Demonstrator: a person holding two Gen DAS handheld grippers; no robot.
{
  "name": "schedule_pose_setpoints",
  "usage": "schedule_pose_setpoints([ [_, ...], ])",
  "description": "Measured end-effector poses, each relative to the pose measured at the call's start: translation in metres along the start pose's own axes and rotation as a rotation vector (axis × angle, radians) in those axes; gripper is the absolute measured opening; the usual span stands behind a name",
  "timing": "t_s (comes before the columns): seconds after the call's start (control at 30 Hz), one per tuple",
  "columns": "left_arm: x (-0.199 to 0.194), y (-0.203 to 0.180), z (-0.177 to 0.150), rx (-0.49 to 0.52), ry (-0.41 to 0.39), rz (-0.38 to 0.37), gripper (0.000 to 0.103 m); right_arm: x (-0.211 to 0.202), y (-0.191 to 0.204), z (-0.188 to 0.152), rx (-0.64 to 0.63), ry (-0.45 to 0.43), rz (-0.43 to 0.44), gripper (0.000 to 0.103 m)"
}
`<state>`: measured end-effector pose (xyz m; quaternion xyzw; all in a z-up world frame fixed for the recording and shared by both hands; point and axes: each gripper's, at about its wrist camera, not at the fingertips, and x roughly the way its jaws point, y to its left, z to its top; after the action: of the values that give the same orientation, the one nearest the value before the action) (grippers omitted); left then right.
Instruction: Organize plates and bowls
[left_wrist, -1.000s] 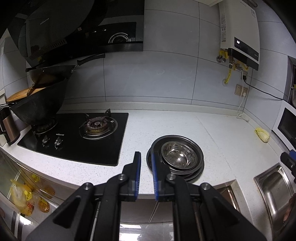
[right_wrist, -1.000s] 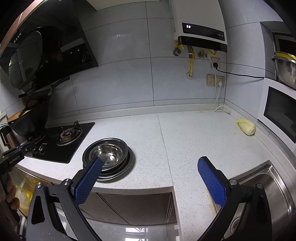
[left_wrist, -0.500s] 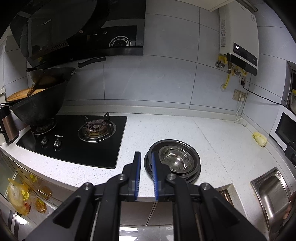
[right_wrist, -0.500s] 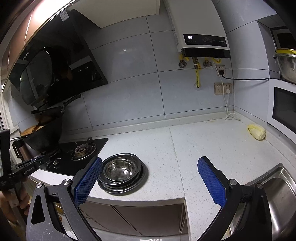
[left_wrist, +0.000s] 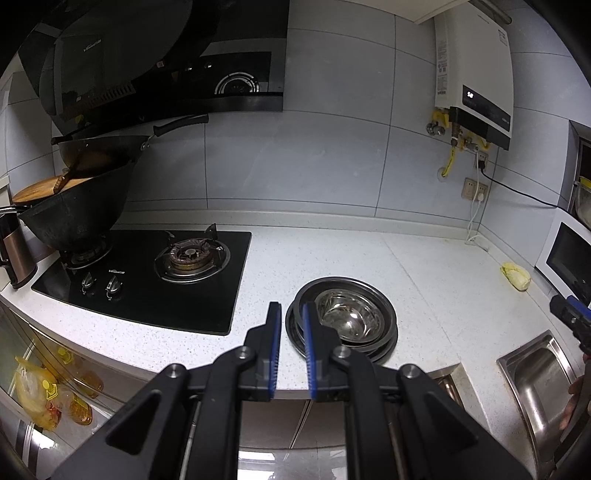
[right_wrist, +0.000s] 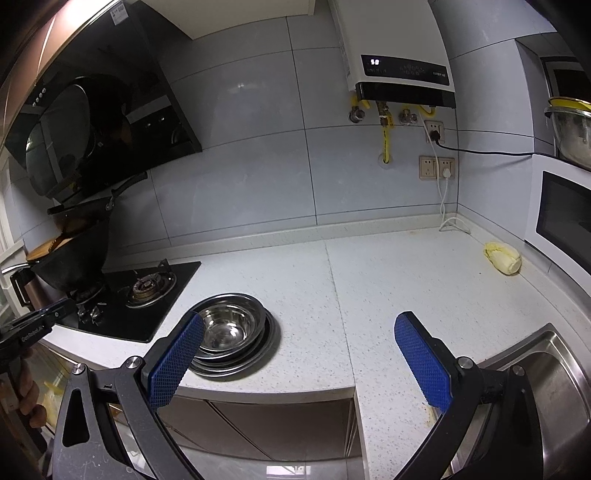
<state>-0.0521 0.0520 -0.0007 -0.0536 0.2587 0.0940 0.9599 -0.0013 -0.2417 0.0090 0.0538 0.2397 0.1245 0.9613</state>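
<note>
From the left wrist, the left gripper (left_wrist: 291, 314) hangs before the counter edge with its blue-padded jaws narrowly apart and nothing between them. Just beyond them on the speckled white countertop (left_wrist: 424, 273), right of the black glass gas hob (left_wrist: 147, 288), sits the nested stack of shiny steel plates and bowls (left_wrist: 341, 319), a small bowl uppermost.

From the right wrist, the right gripper (right_wrist: 299, 358) stands wide open and empty above the counter edge. The stack (right_wrist: 231, 334) lies beyond its left pad; the stainless sink (right_wrist: 554, 373) is at the right.

The stack looks already gathered and neither tool touches it, so this seems a pause. Any next move calls for reaching forward to a rim.
</note>
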Motion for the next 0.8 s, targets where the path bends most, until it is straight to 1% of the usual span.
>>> schedule_pose_setpoints([
  [0.2, -0.001, 0.002, -0.003, 0.006, 0.008, 0.006, 0.011, 0.010, 0.003, -0.003, -0.028, 0.056, -0.045, 0.101],
  [0.8, -0.004, 0.013, -0.004, -0.007, 0.013, 0.017, 0.011, 0.014, 0.005, -0.009, -0.082, 0.097, -0.043, 0.101],
])
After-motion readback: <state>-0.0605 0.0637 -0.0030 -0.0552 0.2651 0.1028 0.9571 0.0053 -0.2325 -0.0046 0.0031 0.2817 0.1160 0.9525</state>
